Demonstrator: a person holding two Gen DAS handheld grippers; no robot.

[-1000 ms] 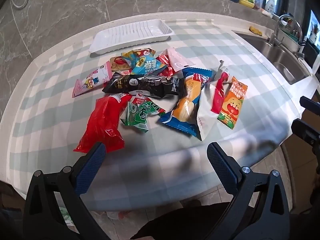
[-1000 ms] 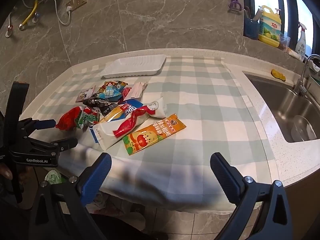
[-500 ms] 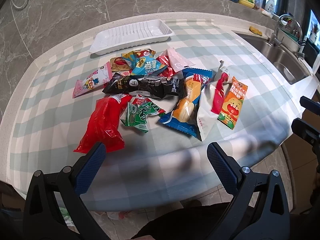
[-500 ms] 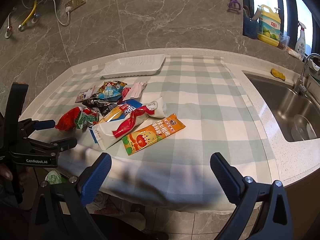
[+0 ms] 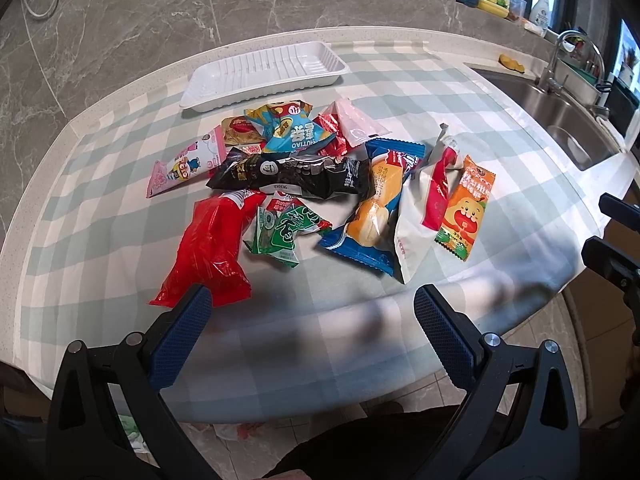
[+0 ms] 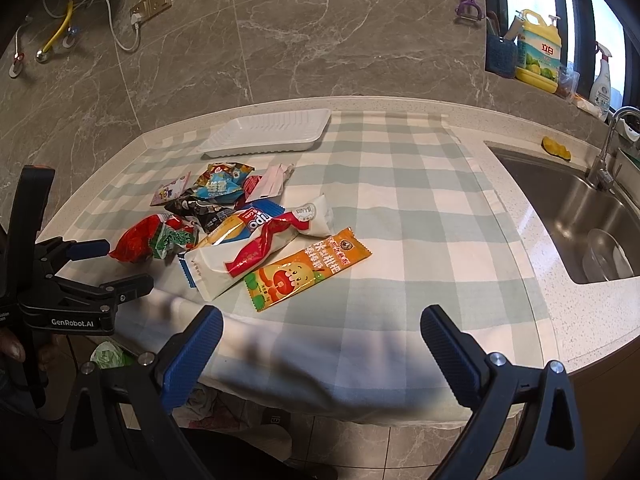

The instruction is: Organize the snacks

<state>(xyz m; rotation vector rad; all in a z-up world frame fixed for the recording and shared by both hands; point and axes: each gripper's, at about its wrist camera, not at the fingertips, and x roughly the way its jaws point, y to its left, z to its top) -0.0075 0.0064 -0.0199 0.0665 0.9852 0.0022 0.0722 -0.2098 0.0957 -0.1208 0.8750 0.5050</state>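
Almost nothing was changed over the last second: both views were matched to the earlier frames, with only a slight drift of the left camera. No packet was moved and none was picked. The task was judged as not yet begun, both tools held back at the near edge of the counter.

The left gripper (image 5: pixel 312 312) was seen with jaws spread wide and nothing between them. The right gripper (image 6: pixel 320 332) was likewise held wide and empty.

The snack pile (image 5: pixel 312 184) was left loose on the checked cloth (image 5: pixel 420 92), well short of the white tray (image 5: pixel 264 74), which was seen bare at the far side of the cloth. A red bag (image 5: pixel 212 248) was found nearest the left tool; an orange packet (image 6: pixel 308 268) was found nearest the right one, just beside a white-and-red wrapper (image 6: pixel 256 252).

Writing that could be read: "GenRobot.AI" on the left tool's body in the right view; part of "Tipo" on the blue cake packet (image 6: pixel 256 220); "RUITAO", upside down, on a light-blue packet (image 5: pixel 296 136). Chinese characters were noted on the orange packet and on the yellow detergent bottle (image 6: pixel 538 56) but were too small for sure reading. A cartoon penguin was printed on the pink packet (image 5: pixel 184 168). The other labels were creased or blurred.
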